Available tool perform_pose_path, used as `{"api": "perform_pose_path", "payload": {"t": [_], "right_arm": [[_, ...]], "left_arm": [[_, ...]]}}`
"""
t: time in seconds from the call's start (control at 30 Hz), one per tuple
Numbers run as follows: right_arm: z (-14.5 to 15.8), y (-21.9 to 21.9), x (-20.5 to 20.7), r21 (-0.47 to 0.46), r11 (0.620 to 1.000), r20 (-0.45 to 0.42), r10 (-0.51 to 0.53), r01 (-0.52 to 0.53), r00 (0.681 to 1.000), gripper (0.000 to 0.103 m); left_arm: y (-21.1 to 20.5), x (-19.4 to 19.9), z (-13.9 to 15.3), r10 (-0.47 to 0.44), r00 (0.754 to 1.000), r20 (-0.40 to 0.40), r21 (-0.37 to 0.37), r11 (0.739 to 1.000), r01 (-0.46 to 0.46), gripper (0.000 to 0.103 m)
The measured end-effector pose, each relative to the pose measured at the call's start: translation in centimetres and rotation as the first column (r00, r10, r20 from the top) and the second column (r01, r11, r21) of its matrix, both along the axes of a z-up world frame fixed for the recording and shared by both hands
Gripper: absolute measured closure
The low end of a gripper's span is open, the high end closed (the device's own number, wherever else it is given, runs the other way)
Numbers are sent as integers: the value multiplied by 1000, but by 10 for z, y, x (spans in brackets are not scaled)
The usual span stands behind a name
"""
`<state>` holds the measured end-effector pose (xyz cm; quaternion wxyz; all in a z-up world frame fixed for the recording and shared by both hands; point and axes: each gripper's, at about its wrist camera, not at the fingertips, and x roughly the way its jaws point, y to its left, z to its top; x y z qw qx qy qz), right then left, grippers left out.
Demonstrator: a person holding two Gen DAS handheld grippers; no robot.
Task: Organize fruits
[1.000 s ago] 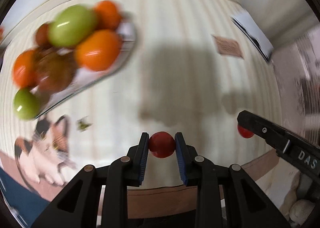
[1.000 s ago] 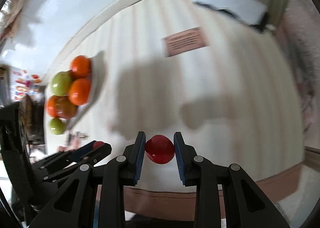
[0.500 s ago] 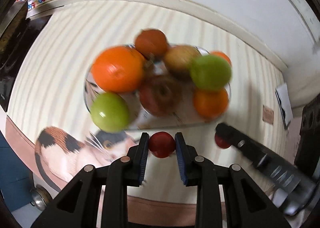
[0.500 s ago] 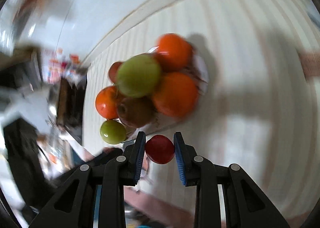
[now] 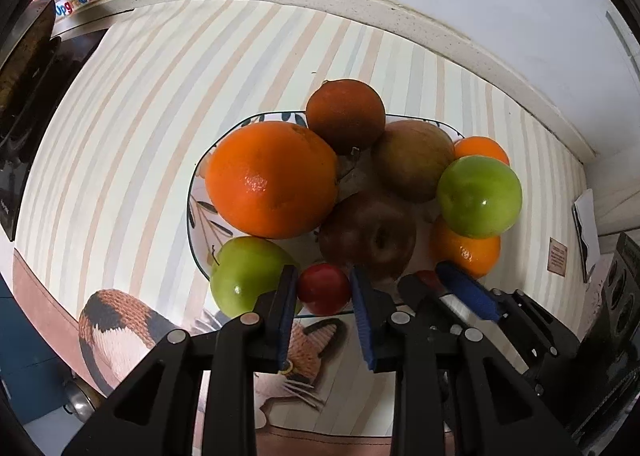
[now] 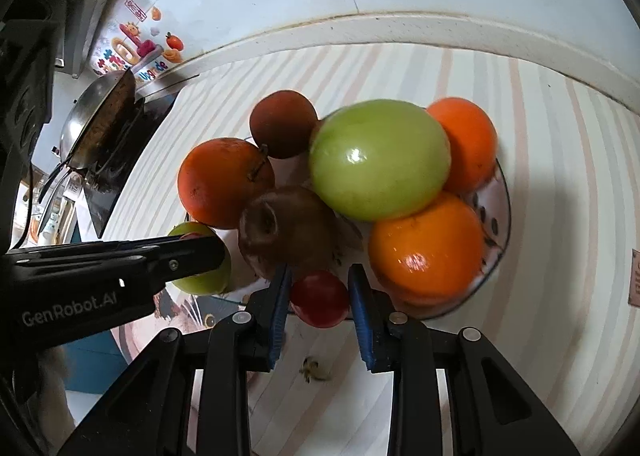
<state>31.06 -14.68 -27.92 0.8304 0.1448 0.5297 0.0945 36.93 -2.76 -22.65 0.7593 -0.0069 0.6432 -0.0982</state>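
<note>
Both views were bright and evenly lit; glare spots sat on the green apple (image 6: 378, 160) and the orange (image 5: 272, 180). Fisheye bending curved the edges; corners fell black; right view slightly blurred.

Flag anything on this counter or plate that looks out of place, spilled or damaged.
A small dried scrap, like a stem or calyx, lies loose on the striped mat just in front of the plate. On the plate, the apple looks brown and dull, possibly past its best. Nothing looks spilled.
</note>
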Motion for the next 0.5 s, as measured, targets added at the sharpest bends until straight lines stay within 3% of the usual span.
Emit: {"api": "perform_pose_path", "payload": {"t": [0.1,0.17,0.2,0.23,0.3,0.37,0.5], "right_arm": [[4,2,-3,24,1000,19,2,-2,1000,41],[9,1,-8,14,1000,30,5,-5,1000,30],[12,-1,-11,15,1000,32,1,-2,999,22],[16,-4,-15,18,1000,30,-5,5,1000,20],[23,-11,-22,23,1000,20,-20,20,1000,18],[30,-17,-30,-25,999,-2,-42,42,999,11],[41,-30,-43,-125,990,-20,-62,59,998,9]], "left_arm": [[1,0,4,11,1000,4,-9,1000,-11,65],[4,-2,10,20,1000,19,-11,1000,-20,38],[6,-4,14,23,999,32,-7,1000,-22,31],[8,-6,18,26,999,41,-3,1000,-26,25],[12,-11,24,37,997,63,1,999,-38,24],[15,-17,28,45,996,76,22,999,-46,18],[19,-37,29,58,992,111,80,995,-67,9]]}}
